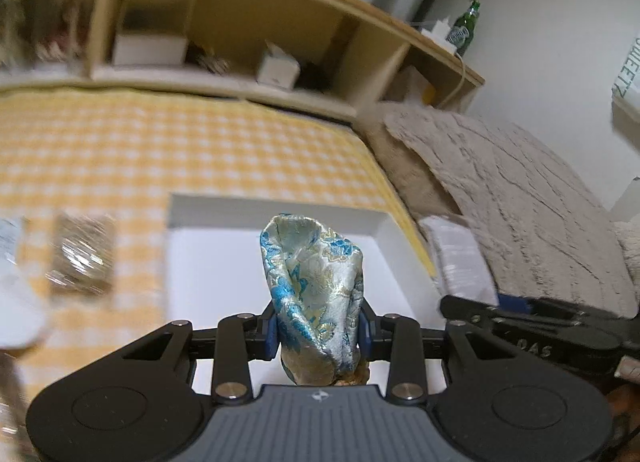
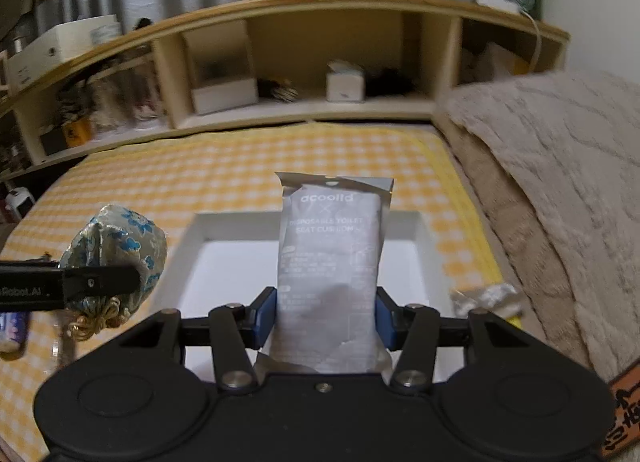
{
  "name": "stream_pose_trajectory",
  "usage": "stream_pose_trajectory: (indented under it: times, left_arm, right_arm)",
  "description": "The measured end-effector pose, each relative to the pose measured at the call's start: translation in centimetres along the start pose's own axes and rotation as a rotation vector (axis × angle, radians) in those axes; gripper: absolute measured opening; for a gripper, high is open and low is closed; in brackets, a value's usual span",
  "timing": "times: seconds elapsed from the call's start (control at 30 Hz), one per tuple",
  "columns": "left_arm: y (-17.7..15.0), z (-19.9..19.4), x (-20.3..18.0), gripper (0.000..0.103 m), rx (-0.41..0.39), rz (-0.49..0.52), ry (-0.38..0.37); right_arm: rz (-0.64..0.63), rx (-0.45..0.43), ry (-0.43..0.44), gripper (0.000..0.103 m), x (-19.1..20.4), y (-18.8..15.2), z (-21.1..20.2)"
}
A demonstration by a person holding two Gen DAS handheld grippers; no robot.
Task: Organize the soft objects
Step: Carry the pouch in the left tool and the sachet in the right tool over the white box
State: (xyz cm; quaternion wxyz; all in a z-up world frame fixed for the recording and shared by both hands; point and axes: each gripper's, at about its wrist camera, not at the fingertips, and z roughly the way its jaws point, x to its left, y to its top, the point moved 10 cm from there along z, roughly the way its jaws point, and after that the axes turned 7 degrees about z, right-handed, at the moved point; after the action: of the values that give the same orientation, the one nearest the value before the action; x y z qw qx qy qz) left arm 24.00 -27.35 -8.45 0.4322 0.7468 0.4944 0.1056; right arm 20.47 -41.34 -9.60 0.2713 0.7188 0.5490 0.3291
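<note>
Both my hands are loaded. My left gripper (image 1: 318, 332) is clamped on the brocade pouch (image 1: 316, 294), blue pads pressing its sides, the pouch's long axis running straight out along my fingers, gold tassel end back at the body. My right gripper (image 2: 326, 320) is clamped on the white sachet (image 2: 330, 266), printed as a disposable toilet seat cushion, also standing out along the fingers with the hang-hole end farthest from me.

Key relation: the white tray (image 1: 276, 207) lies directly ahead of and below both grippers on the yellow checked cloth (image 1: 160, 141). From the right wrist the sachet overlaps the tray's middle, so the tray (image 2: 208, 221) is straight down-forward of that hand. The left gripper sits to the right one's left, with the pouch (image 2: 116, 250) just outside the tray's left wall in that view, though the left wrist view puts the tray right under it.

My read: both are about equally near; each needs only a drop forward and down. Risk is the two loads colliding if released together. The beige blanket (image 2: 560, 181) stays off to the right, clear of the path.
</note>
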Motion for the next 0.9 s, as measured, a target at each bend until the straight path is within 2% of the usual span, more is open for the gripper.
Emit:
stream_pose_trajectory:
  times: [0.2, 0.37, 0.63, 0.9]
  left_arm:
    - [-1.8, 4.9, -2.4, 0.038, 0.068, -0.086, -0.083]
    - [-2.8, 8.0, -2.7, 0.038, 0.107, -0.132, -0.097]
    - [-3.6, 11.4, -2.8, 0.038, 0.121, -0.208, -0.129]
    - [-4.8, 13.6, -5.3, 0.038, 0.148, -0.233, -0.189]
  right_arm:
    - [0.024, 0.047, 0.0, 0.051, -3.6, -1.9, 2.8]
    - [0.01, 0.084, 0.004, 0.051, -5.1, -3.0, 5.1]
    - [-0.042, 0.132, 0.018, 0.051, -5.9, -4.2, 8.1]
    - [-0.056, 0.184, 0.002, 0.052, -7.3, -6.4, 9.0]
